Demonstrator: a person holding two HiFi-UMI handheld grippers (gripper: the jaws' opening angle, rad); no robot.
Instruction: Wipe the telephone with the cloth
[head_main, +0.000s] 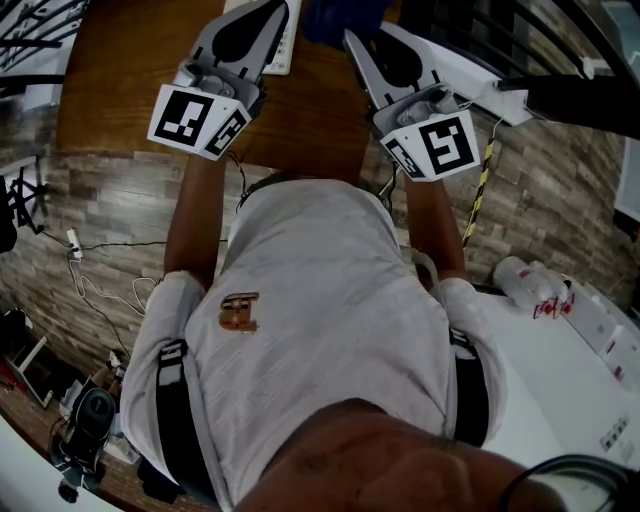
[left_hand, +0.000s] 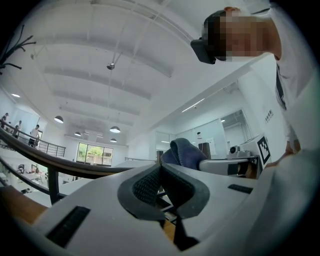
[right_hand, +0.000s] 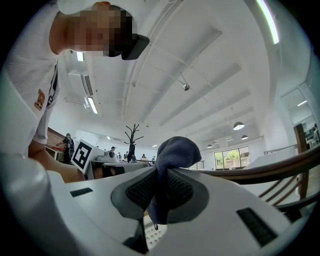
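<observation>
Because the wiping needs a soft wad out in front, my right jaws (right_hand: 162, 172) are clamped tight on the dark blue cloth (right_hand: 175, 150). A rounded bunch of it stands past the pads and a short tail hangs down between them. I judge that this hold keeps the fabric from slipping when I rub, and leaves the bunch as the part that meets the surface. The white keys of the telephone (right_hand: 151, 235) show through the gap under those pads, so the telephone lies just below the cloth. I cannot tell from here whether the two are touching. My left jaws (left_hand: 159, 167) are closed pad to pad with nothing between them, and they hold nothing. They sit near the right ones, close enough that the cloth shows just beyond their tips. I take it they are kept near to steady the telephone if it slides. Further out, both arms reach forward over the brown wooden desk (head_main: 130, 70) that carries the telephone, with my body leaning in behind them.
</observation>
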